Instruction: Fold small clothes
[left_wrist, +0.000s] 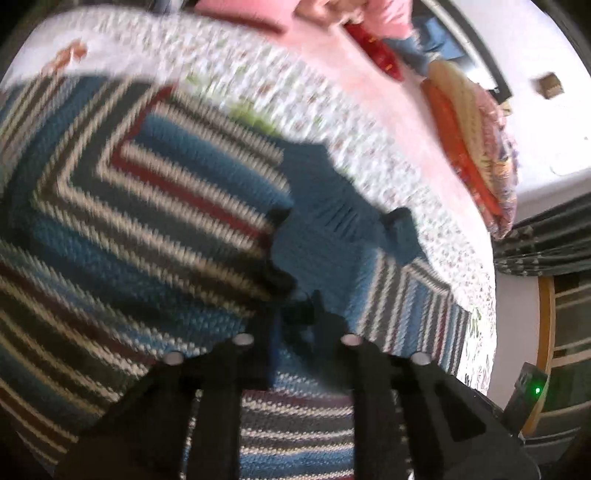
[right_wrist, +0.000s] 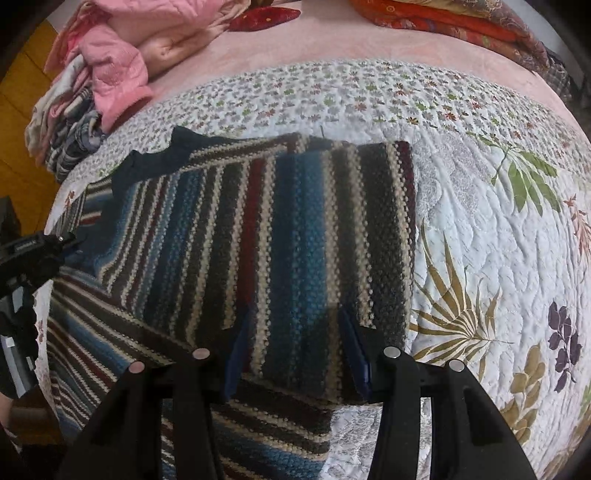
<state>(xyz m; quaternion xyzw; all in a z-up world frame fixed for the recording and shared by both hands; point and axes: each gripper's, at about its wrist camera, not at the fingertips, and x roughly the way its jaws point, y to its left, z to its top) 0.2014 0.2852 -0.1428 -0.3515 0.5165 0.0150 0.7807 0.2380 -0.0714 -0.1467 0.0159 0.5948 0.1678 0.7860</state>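
Both my grippers work the striped sweater (right_wrist: 280, 229) on the bed (right_wrist: 480, 229): right gripper (right_wrist: 295, 347) open over a folded panel, left gripper (left_wrist: 295, 314) pinching knit, final folds remaining, I judge.

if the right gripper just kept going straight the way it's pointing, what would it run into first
The striped knit sweater. The right gripper points along the garment, its open fingers straddling the folded edge, so it would push into that knit almost at once. The floral quilt lies beyond; depth is hard to judge through the fisheye.
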